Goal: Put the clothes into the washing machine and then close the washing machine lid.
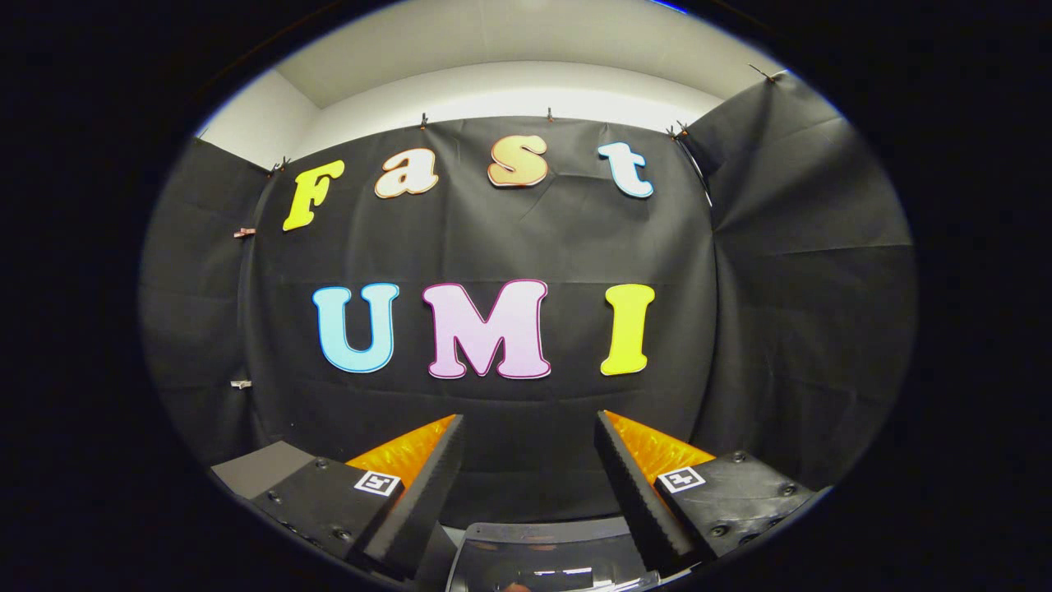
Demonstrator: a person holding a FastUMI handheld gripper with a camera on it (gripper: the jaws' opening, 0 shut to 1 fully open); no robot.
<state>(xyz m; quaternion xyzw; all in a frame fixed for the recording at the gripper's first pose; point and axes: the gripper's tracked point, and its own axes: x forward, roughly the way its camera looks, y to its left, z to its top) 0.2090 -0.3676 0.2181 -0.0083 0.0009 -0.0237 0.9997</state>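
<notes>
Hand-held gripper (528,427) level, fingers spread wide, holding nothing.

Washer lid (546,547) between spread fingers (440,485)

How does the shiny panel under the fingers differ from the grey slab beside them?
The shiny panel is dark and glossy, with reflections and a pale rounded rim; the grey slab is matte and plain. The shiny panel lies below and between the fingers of the hand-held gripper; the grey slab sits outside one finger. Both lie low and close. The fingers stand open, holding nothing.

Dim booth, bright ceiling, fisheye-bent edges
</notes>
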